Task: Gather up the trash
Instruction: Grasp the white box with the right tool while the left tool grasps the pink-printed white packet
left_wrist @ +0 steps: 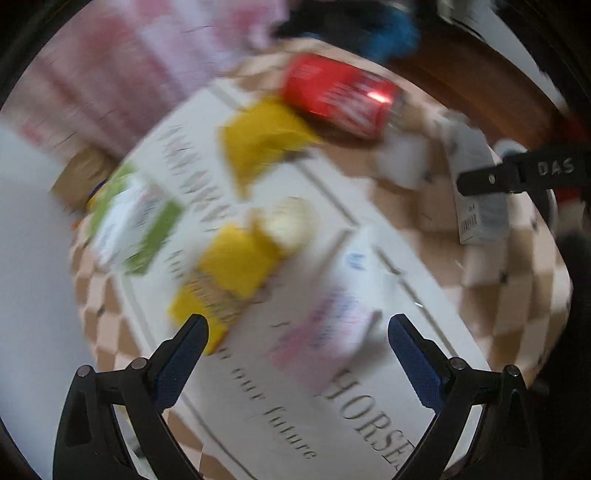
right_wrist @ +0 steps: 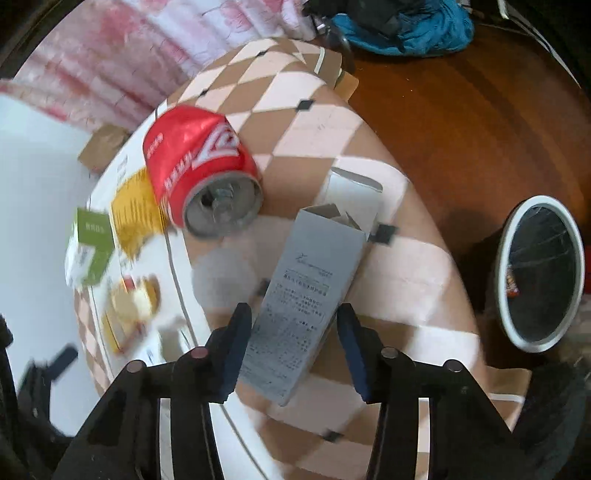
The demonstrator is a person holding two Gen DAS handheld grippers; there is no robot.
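Trash lies on a checkered table point(right_wrist: 314, 122). In the right wrist view a grey carton point(right_wrist: 306, 295) sits between my right gripper's point(right_wrist: 293, 319) fingers; the left pad looks to touch it, a small gap shows at the right pad. A red soda can point(right_wrist: 199, 166) lies on its side behind it. In the blurred left wrist view my left gripper point(left_wrist: 297, 325) is open over a white-and-pink packet point(left_wrist: 332, 325), with a yellow box point(left_wrist: 225, 273) beside its left finger. The can point(left_wrist: 340, 96), a yellow wrapper point(left_wrist: 262, 140), a green-and-white box point(left_wrist: 133, 225) and the grey carton point(left_wrist: 476, 192) lie farther off.
A white-rimmed bin point(right_wrist: 539, 273) with a dark liner stands on the brown floor right of the table. A white printed sheet point(left_wrist: 369, 413) covers part of the table. Blue clothing point(right_wrist: 406, 26) lies at the back. A pink-patterned cloth point(right_wrist: 110, 59) is at the left.
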